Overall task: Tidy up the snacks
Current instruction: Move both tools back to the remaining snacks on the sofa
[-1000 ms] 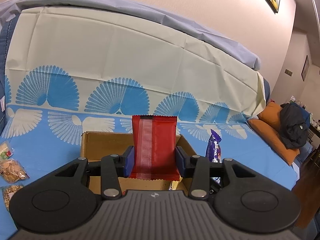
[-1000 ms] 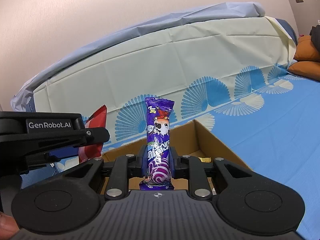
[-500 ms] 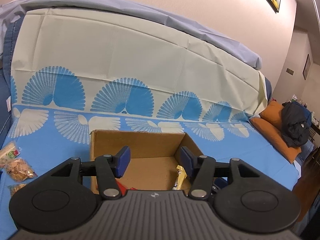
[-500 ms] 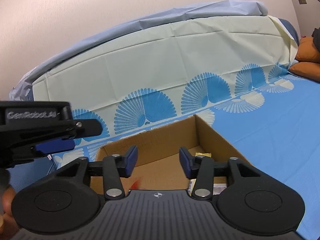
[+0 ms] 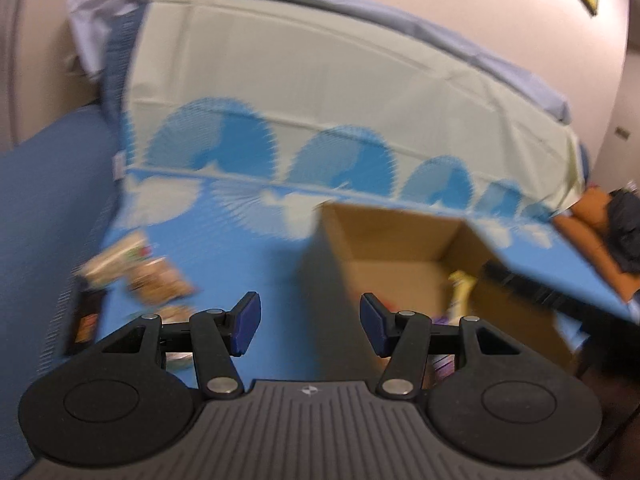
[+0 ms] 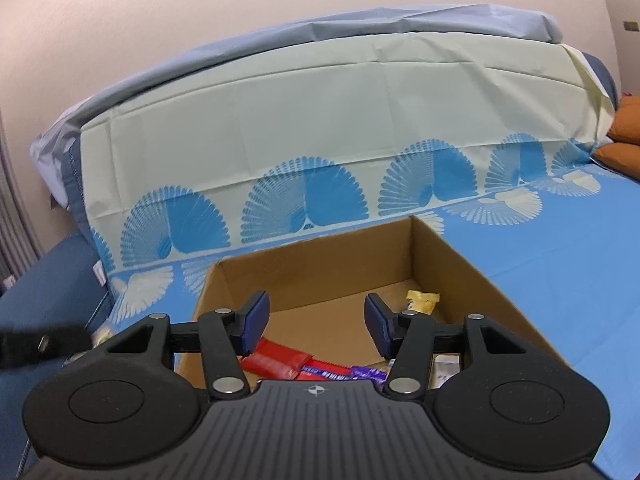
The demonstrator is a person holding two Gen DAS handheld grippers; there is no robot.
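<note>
Over cardboard box (image 6: pixel 320 276) rim – right gripper (image 6: pixel 316 322) released, empty; left gripper (image 5: pixel 310 324) released beside box.

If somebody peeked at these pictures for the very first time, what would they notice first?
Probably the cardboard box sitting on the bright blue fan-patterned cloth, right in front of the right gripper, whose jaws stand open and empty. Inside lie a red snack pack, a purple one beside it and a yellow one farther back. In the blurry left view, more snack bags wait on the cloth left of the box.
</note>
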